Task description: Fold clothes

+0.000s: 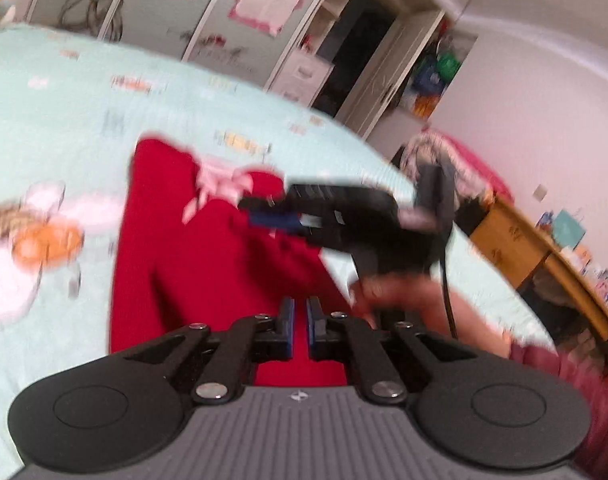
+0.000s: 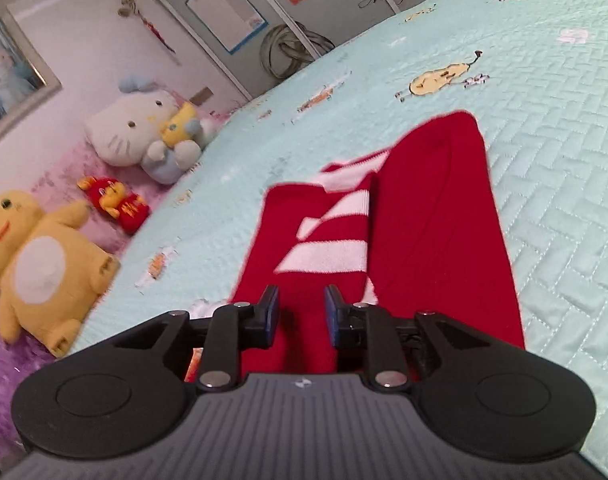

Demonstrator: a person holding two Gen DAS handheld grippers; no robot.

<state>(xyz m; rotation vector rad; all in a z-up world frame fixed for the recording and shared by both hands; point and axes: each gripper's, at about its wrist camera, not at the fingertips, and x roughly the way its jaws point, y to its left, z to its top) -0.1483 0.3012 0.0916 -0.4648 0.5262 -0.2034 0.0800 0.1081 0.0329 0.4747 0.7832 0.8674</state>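
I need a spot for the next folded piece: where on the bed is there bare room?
Bare quilt lies right of the red garment, toward the wardrobe doors. Left of it, only a strip remains before the plush toys.

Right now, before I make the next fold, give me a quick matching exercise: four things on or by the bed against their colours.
Things:
1. garment
2. bedspread
3. bear-like plush
4. cat plush

Colours:
A. white
B. pale mint
C. red with white stripes
D. yellow

Pairs: 1-C, 2-B, 3-D, 4-A
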